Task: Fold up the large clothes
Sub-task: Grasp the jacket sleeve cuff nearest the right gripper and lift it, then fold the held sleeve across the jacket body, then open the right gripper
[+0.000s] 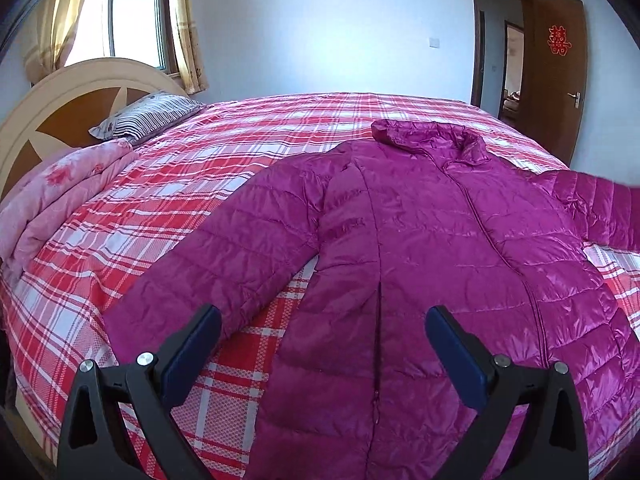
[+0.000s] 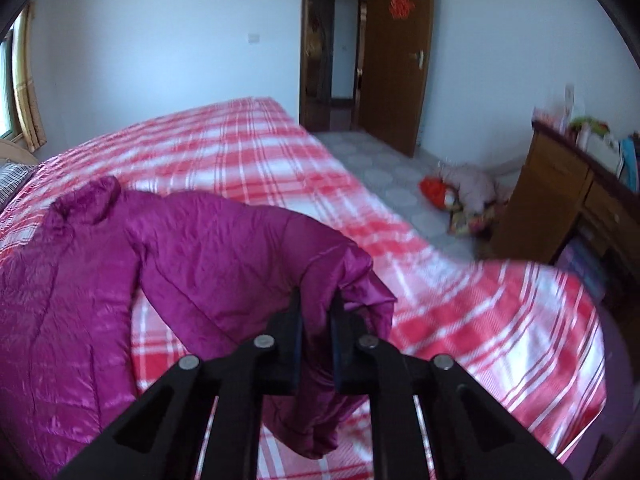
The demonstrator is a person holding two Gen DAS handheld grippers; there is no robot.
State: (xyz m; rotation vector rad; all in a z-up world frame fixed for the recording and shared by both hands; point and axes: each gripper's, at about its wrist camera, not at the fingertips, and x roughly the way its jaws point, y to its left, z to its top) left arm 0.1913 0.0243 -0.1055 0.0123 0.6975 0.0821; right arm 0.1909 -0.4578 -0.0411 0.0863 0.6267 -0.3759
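While right tongs [image 2: 317, 308] pinch sleeve [image 2: 280, 248] — seemingly near bed edge [image 2: 400, 216].

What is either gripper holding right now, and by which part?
The right gripper pinches the magenta jacket by its sleeve; the left gripper is open, holding nothing.

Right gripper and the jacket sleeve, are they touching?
Touching. The right wrist view shows the right gripper with its jaws closed on the purple sleeve, fabric bunched between the pads and lifted off the bed.

Magenta puffer jacket [image 1: 420, 240] lies front-up (zipped), one sleeve [image 2: 248, 248] lifted.
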